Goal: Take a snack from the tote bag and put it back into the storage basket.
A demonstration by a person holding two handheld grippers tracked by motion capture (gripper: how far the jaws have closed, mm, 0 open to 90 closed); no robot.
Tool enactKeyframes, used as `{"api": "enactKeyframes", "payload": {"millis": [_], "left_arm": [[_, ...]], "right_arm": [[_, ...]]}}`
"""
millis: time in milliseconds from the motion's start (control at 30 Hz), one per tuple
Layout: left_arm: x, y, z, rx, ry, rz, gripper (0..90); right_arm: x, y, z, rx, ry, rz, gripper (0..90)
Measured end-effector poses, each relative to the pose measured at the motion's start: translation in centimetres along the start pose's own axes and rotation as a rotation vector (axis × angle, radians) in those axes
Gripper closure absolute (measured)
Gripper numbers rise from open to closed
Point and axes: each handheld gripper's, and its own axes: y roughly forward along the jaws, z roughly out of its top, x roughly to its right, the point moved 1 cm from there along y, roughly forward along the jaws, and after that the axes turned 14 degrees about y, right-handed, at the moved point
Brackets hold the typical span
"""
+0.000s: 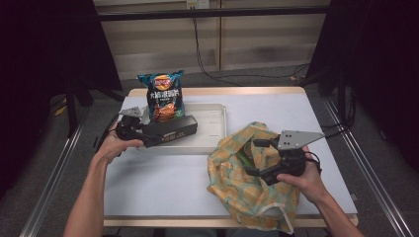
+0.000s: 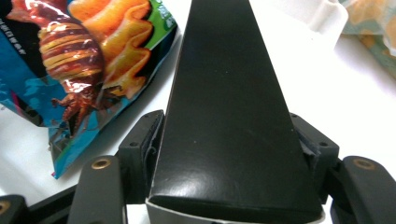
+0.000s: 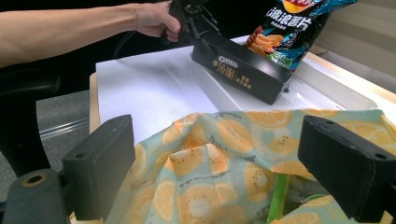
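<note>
My left gripper [image 1: 146, 136] [image 2: 228, 140] is shut on one end of a long black snack box [image 1: 173, 130] [image 2: 224, 84], which it holds level, low over a white tray [image 1: 215, 132]. In the right gripper view the box [image 3: 243, 70] hangs just above the tray [image 3: 336, 91]. A blue chip bag [image 1: 163, 96] [image 2: 70, 60] leans at the tray's far left end, beside the box. My right gripper [image 1: 253, 158] [image 3: 224, 172] stands open at the mouth of an orange-print cloth bag [image 1: 242, 190] [image 3: 219, 149], its jaws wide apart over the cloth.
The white tabletop [image 1: 158, 182] has free room between the tray and the near edge on the left. Something green [image 3: 279, 196] shows inside the cloth bag. Cables lie on the floor beyond the table [image 1: 237, 75].
</note>
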Motion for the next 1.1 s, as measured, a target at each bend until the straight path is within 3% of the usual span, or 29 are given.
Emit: {"api": "enactKeyframes", "payload": {"millis": [500,633,800,967,1000,1067,1100], "left_arm": [[-0.4,0.3,-0.4,-0.022,-0.048,0.023,20.5],[-0.3,0.3,-0.1,0.014,-0.061,0.035,17.7],[-0.1,-0.4,1.3,0.047,-0.073,0.080,17.4],[0.3,-0.7,2.4,0.091,-0.085,0.099,29.6],[0.3,-0.7,2.6,0.093,-0.084,0.111,39.0],[0.3,-0.6,2.9,0.109,-0.098,0.104,48.0],[0.2,-0.5,3.1,0.103,-0.110,0.125,59.9]], "right_arm": [[0.0,0.1,-0.1,-0.007,0.001,0.002,10.5],[0.0,0.2,-0.2,-0.007,0.001,0.002,10.5],[0.0,0.1,-0.1,-0.004,0.001,-0.002,10.5],[0.0,-0.1,-0.1,0.002,0.003,-0.004,10.5],[0.0,-0.1,-0.1,0.002,0.004,-0.005,10.5],[0.0,0.0,-0.2,0.002,0.003,-0.003,10.6],[0.0,0.0,-0.2,0.000,0.004,-0.005,10.5]]}}
